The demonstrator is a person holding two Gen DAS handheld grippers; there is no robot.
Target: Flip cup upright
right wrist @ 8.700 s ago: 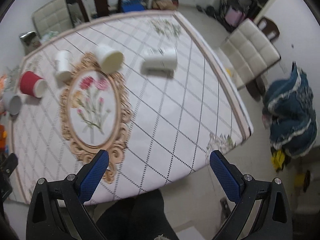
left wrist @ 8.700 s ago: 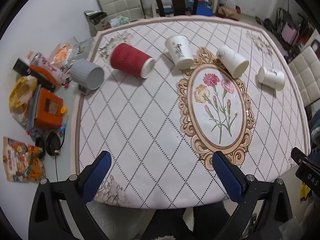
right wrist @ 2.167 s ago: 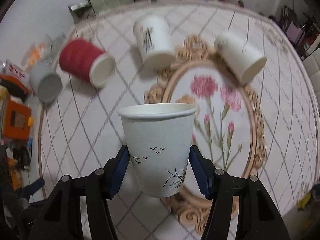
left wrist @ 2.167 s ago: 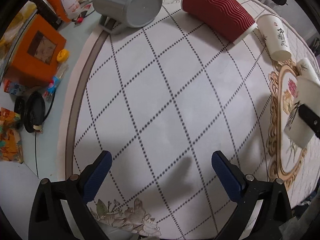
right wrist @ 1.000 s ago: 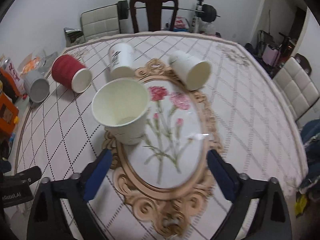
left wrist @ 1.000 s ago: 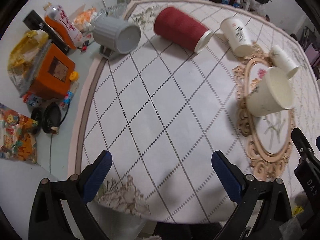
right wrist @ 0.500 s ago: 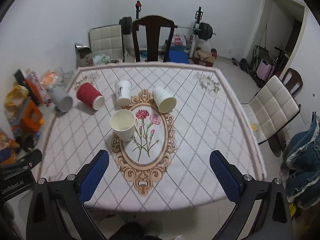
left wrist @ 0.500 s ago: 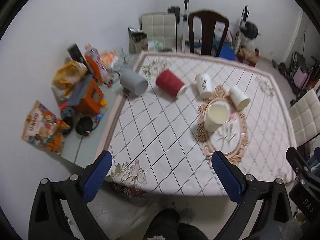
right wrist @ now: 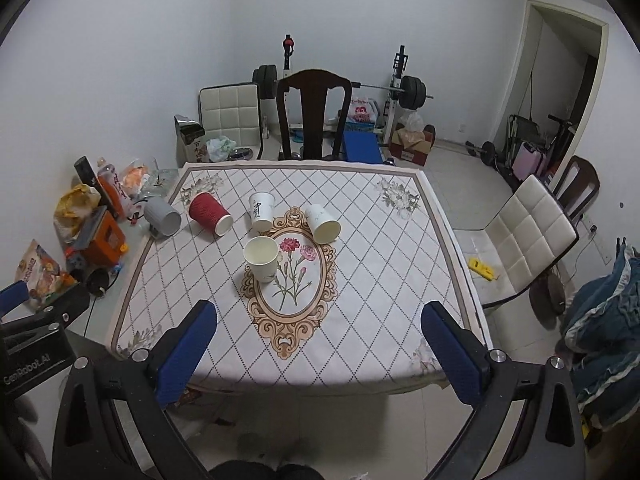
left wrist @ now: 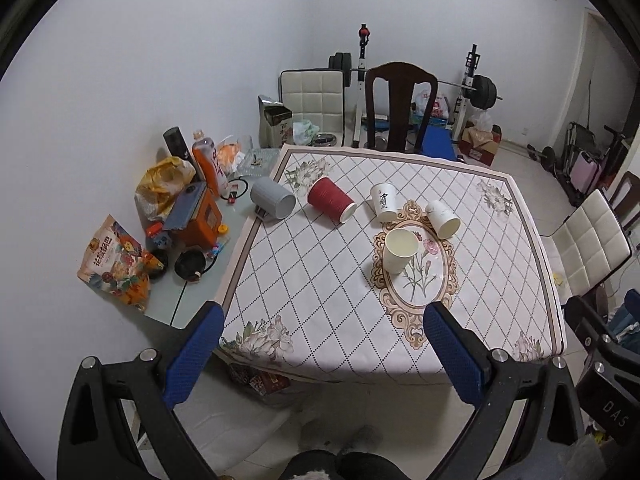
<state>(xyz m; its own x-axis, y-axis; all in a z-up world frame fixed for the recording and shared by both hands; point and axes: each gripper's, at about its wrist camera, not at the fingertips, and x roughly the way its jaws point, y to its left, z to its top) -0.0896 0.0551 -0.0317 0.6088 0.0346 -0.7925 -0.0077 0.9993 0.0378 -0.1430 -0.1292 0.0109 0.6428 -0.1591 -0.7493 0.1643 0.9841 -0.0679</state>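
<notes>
A white paper cup [left wrist: 400,250] [right wrist: 262,258] stands upright on the left edge of the flower medallion on the table [left wrist: 304,292] [right wrist: 376,280]. Behind it lie a red ribbed cup [left wrist: 331,200] [right wrist: 210,213], two white paper cups [left wrist: 383,202] [left wrist: 443,219] [right wrist: 261,211] [right wrist: 322,223], and a grey cup [left wrist: 273,198] [right wrist: 162,217], all on their sides. My left gripper [left wrist: 320,354] and right gripper [right wrist: 320,350] are both open and empty, held high and back from the table's near edge.
A side shelf on the left holds an orange box [left wrist: 198,220], snack bags [left wrist: 116,268], bottles and cables. A dark wooden chair [right wrist: 314,114] stands behind the table, a white chair [right wrist: 528,240] at the right. Weights and boxes sit by the far wall.
The right gripper set the white cup upright on the medallion and let go. Both grippers have pulled far back and up from the table.
</notes>
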